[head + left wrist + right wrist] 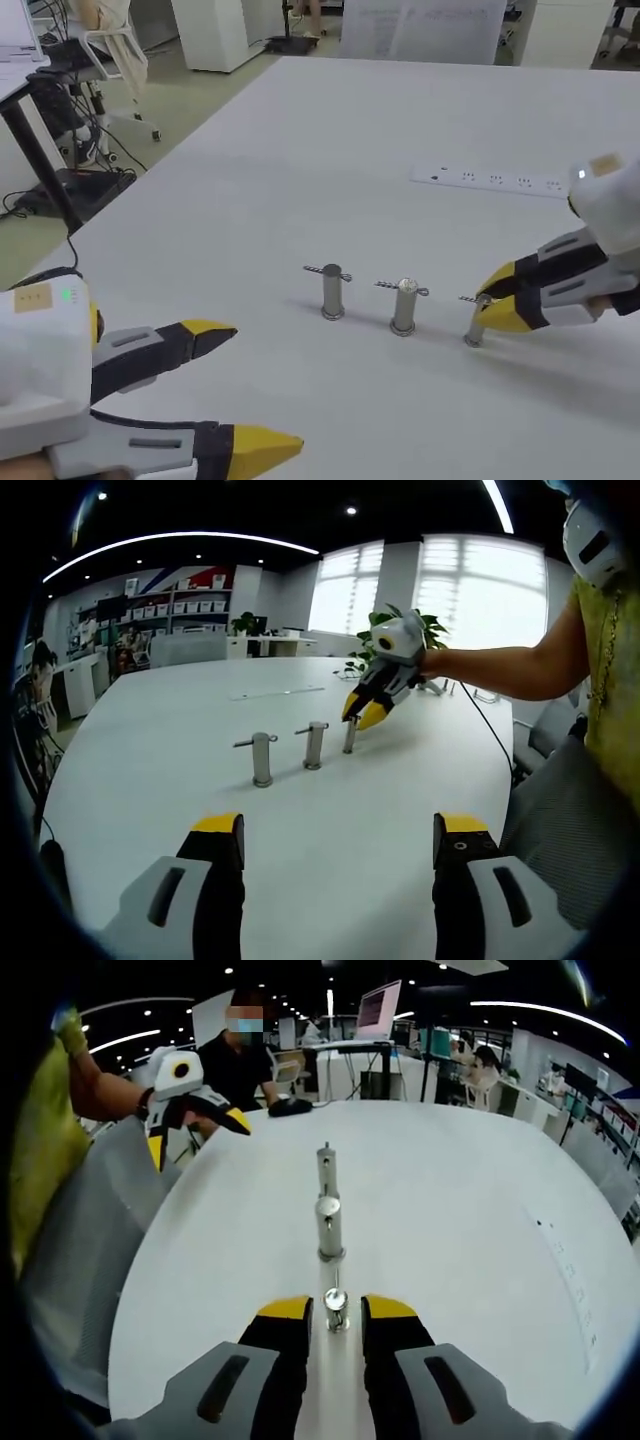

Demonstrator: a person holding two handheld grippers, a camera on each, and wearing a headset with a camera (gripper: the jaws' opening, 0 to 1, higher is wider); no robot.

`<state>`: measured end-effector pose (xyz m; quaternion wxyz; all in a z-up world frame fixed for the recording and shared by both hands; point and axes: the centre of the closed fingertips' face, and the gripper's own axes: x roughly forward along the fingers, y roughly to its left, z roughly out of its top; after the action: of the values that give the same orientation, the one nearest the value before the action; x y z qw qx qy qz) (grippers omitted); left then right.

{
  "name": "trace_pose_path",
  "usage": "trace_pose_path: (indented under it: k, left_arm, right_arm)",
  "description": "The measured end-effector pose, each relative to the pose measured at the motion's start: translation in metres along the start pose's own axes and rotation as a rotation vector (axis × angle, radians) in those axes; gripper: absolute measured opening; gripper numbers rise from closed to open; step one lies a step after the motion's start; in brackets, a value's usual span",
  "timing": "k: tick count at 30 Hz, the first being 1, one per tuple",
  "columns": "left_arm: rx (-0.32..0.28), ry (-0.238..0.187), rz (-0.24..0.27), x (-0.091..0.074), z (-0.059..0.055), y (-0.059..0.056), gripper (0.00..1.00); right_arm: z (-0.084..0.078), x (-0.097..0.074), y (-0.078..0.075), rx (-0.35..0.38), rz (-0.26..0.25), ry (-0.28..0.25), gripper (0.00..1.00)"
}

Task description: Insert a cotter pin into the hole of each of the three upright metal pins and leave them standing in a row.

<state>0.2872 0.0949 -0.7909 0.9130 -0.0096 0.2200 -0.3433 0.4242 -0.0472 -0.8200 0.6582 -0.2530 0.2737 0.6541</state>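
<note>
Last insertion, I judge: your right hand-held gripper [488,298] straddles the third pin [474,336] at the row's right end, by the tabletop [300,180]'s near edge, hold on its cotter pin [468,298] unclear; left hand-held gripper [268,387] released; next, push through without tipping

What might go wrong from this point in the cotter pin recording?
1. The right gripper has its jaws close on either side of the third pin; a sideways nudge while backing off may tip it into the middle pin beside it.
2. The third cotter pin juts out on one side; whether it is fully through is unclear, so it might slip out.
3. The left gripper hangs open away from the row, so nothing steadies that pin.
</note>
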Motion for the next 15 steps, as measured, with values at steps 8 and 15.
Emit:
trace_pose_path:
  k: [8, 15]
  left_arm:
    - [0.016, -0.018, -0.009, 0.0, 0.008, 0.001, 0.78]
    - [0.036, -0.047, -0.021, -0.005, 0.021, 0.002, 0.78]
  right_arm:
    - [0.004, -0.023, 0.003, 0.027, -0.058, -0.033, 0.3]
    - [0.021, -0.058, 0.013, 0.053, -0.155, -0.101, 0.34]
